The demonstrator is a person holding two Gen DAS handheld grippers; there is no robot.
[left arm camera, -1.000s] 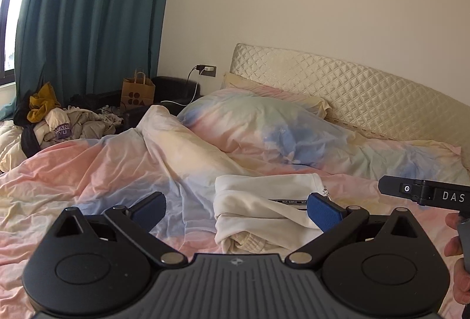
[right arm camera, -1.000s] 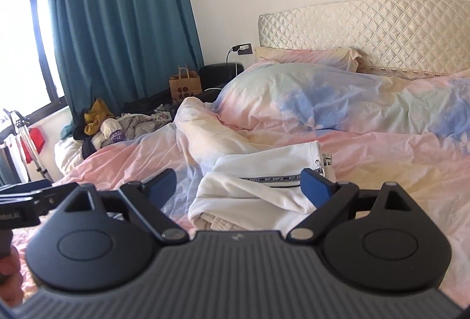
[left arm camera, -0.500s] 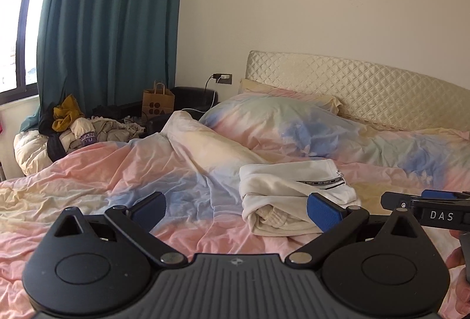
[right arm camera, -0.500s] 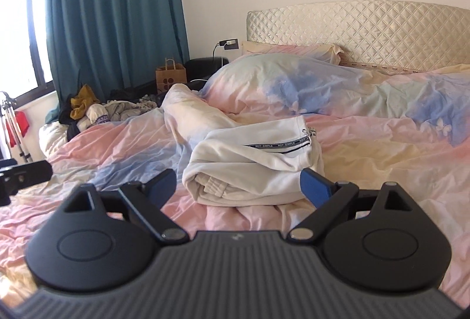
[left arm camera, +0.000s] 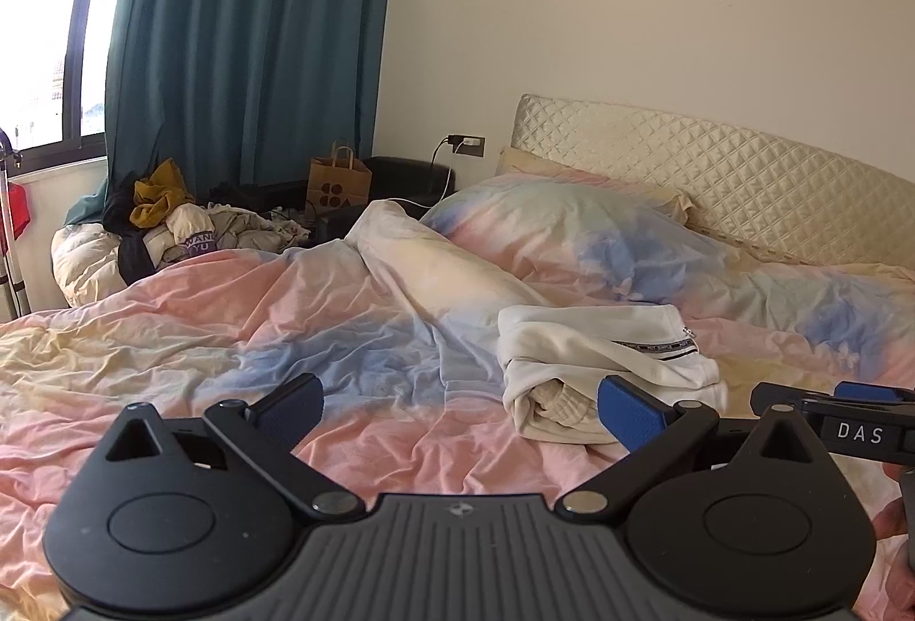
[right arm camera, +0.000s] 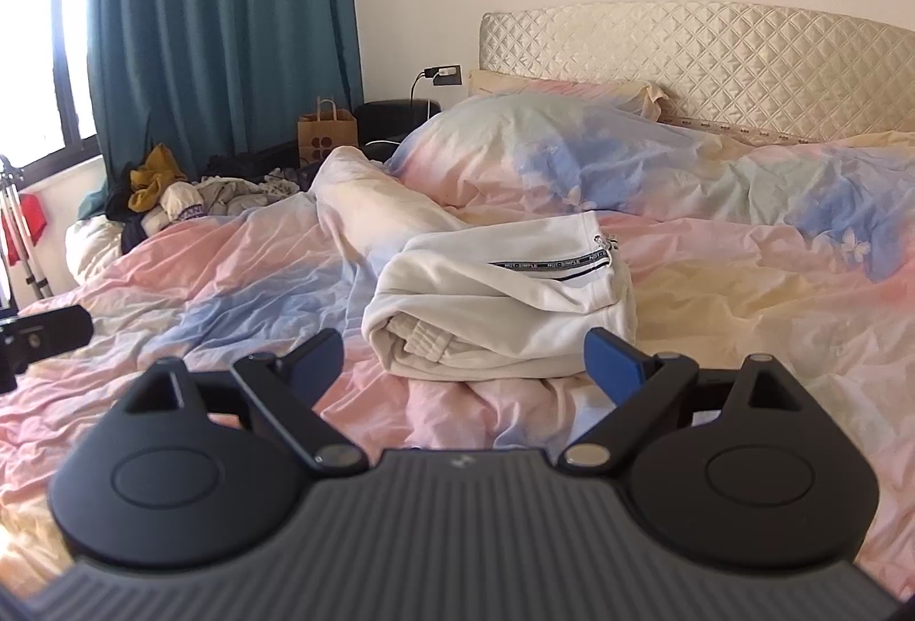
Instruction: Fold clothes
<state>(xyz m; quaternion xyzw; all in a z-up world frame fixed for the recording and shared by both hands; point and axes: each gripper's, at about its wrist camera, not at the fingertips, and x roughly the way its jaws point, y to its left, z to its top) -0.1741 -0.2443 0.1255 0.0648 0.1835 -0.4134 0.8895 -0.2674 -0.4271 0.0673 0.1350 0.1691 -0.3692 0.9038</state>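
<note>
Folded garment (right arm camera: 503, 301): cream-white, black band with white lettering. Duvet (right arm camera: 229, 278) beneath it: pastel pink, blue, yellow blotches. Headboard (right arm camera: 686, 55) beyond garment: cream, diamond-quilted. Curtain (left arm camera: 246, 38) far left of garment: teal. Paper bag (left arm camera: 338, 183) by curtain: brown, dark dots. Gripper pads (left arm camera: 629, 412): blue.

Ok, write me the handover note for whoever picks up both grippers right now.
Left gripper: open, empty, held above the duvet.
Right gripper: open, empty, aimed at the garment, not touching it.
Cream garment: lies folded in a compact bundle on the duvet in mid-bed, black-striped band on top, ribbed hem showing at the near end.
Done: this piece looks folded.
Left: the loose clothes pile beside the bed by the curtain appears unfolded; probably fetch the next piece from there.
</note>
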